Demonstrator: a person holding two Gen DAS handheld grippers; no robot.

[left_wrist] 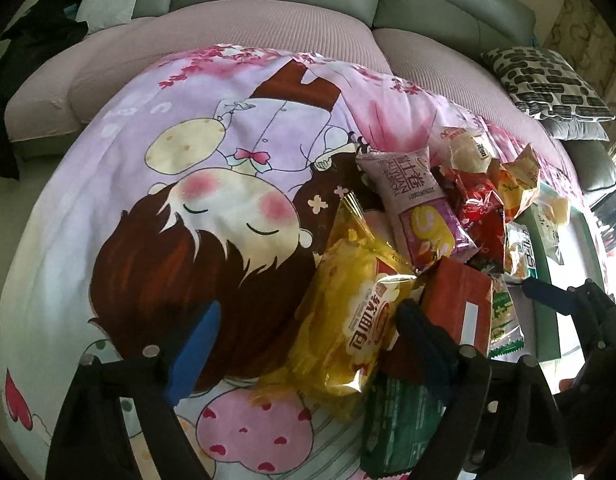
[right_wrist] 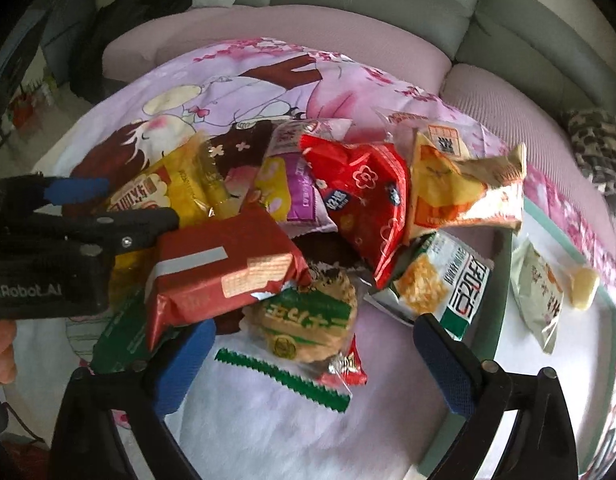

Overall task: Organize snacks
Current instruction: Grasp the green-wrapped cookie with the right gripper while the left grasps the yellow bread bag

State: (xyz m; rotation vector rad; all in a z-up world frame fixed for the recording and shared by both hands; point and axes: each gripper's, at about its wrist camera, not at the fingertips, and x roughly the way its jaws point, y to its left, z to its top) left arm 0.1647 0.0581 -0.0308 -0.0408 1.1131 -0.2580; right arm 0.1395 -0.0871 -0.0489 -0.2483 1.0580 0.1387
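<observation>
A heap of snack packs lies on a cartoon-print cloth (left_wrist: 188, 184). In the left wrist view my left gripper (left_wrist: 304, 344) is open, its jaws either side of a yellow bread pack (left_wrist: 352, 312). A red wafer pack (left_wrist: 460, 304), a purple roll pack (left_wrist: 420, 216) and a green pack (left_wrist: 400, 428) lie beside it. In the right wrist view my right gripper (right_wrist: 312, 356) is open above a round cake in a clear green-striped wrapper (right_wrist: 308, 320). The red wafer pack (right_wrist: 224, 268), a red bag (right_wrist: 364, 192), a yellow-orange bag (right_wrist: 460, 192) and a white-green pack (right_wrist: 440, 284) surround it. The left gripper (right_wrist: 120, 204) shows at left.
A green-rimmed tray (right_wrist: 504, 264) at right holds a pale sachet (right_wrist: 540, 296) and a yellow piece (right_wrist: 584, 288). A pink-covered sofa (left_wrist: 228, 36) with grey cushions runs behind. A black-and-white pillow (left_wrist: 548, 80) lies at far right, dark clothing (left_wrist: 36, 40) at far left.
</observation>
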